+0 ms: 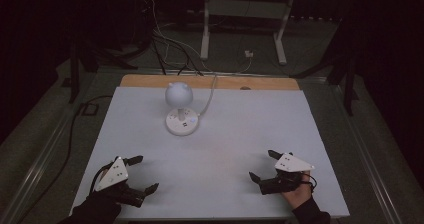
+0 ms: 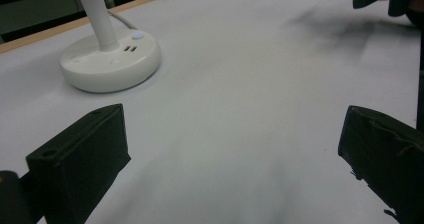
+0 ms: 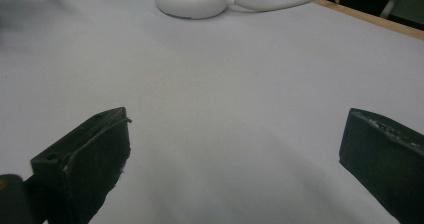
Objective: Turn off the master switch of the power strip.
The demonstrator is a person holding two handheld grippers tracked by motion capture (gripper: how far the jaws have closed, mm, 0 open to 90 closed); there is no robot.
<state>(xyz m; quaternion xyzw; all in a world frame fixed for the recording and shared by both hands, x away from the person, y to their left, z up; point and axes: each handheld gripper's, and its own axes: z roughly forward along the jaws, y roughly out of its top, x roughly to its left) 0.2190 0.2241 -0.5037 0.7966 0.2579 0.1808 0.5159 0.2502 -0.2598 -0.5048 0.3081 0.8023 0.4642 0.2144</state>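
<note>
Presently both tools stand wide open and empty: left gripper (image 1: 141,174), right gripper (image 1: 265,165). Lamp (image 1: 181,115) sits mid-table (image 1: 240,134), well apart from both (no legible markings; one small blue light).

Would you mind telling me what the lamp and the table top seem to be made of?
The lamp looks like smooth white plastic: its round base has a soft sheen and moulded sockets. The table top seems a matt pale sheet, laid over a wooden board judging by the tan far edge.
</note>
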